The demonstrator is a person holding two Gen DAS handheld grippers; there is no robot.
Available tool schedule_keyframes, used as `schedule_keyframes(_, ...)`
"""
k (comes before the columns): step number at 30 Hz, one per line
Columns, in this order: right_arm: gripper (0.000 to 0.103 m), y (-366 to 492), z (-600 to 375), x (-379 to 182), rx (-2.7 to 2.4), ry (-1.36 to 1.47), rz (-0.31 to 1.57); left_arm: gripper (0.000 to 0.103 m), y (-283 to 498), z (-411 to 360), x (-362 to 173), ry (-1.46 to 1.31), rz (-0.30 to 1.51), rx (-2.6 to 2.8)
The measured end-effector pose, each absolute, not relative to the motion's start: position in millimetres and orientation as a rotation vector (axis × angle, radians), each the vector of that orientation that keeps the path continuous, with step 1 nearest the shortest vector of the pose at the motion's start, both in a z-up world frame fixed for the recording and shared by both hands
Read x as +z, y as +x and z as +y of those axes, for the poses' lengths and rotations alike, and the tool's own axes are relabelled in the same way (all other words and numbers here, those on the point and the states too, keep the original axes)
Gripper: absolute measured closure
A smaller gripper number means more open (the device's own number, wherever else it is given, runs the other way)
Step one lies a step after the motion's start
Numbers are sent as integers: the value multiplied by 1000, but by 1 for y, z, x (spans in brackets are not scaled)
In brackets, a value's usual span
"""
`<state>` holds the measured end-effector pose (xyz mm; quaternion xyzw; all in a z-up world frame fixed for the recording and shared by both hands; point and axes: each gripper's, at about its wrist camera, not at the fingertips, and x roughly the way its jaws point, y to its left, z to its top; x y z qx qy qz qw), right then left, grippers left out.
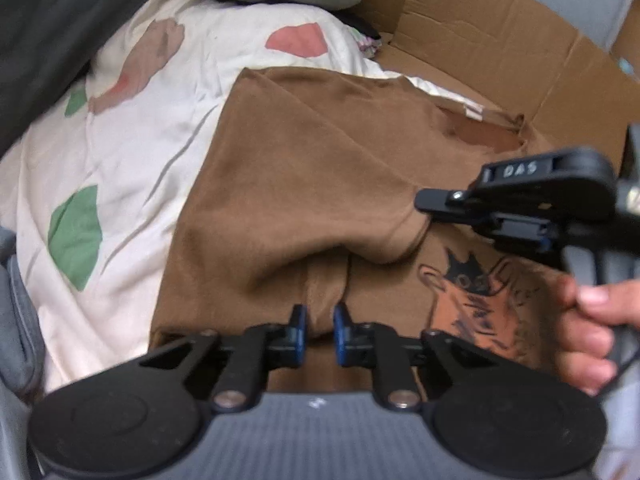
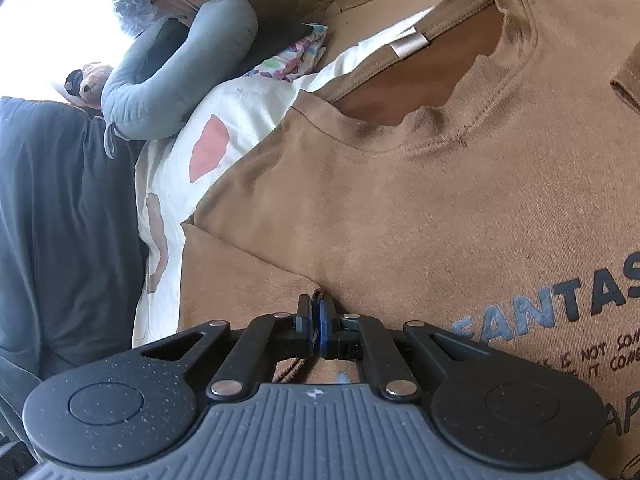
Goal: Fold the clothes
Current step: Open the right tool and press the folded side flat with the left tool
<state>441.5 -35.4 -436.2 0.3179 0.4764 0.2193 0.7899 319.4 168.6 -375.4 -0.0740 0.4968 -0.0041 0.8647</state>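
Observation:
A brown t-shirt [image 1: 312,168] with a printed cartoon lies spread on a white quilt [image 1: 132,152] with coloured patches. In the left wrist view my left gripper [image 1: 320,322] sits at the shirt's near part, its blue pads [image 1: 301,326] pressed on a raised ridge of brown cloth. My right gripper [image 1: 430,202] reaches in from the right, pinching a fold of the shirt, with a person's hand [image 1: 588,332] on its handle. In the right wrist view the right gripper [image 2: 316,306] is shut on a thin edge of the t-shirt [image 2: 440,200], below the neckline [image 2: 420,92] and beside blue lettering.
An open cardboard box [image 1: 500,40] stands behind the shirt. A grey neck pillow [image 2: 180,68] and a small plush toy [image 2: 90,80] lie at the quilt's far end, by a folded colourful cloth [image 2: 296,56]. Dark bedding [image 2: 60,200] borders the quilt's left side.

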Motion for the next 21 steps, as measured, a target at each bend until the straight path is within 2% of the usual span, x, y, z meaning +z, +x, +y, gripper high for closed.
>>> schedule_keyframes(14,102,450,-38,-428,464,657,996,93,295,171,-365,-58,1053,-95)
schedule_keyframes(18,100,451,-35,-430,466,635,1005,85,294,174,-368,-72,1076,-107)
schedule_keyframes(21,98,450,-39,-429,459,632,1007,84,286,179,-365,-99,1070,-114)
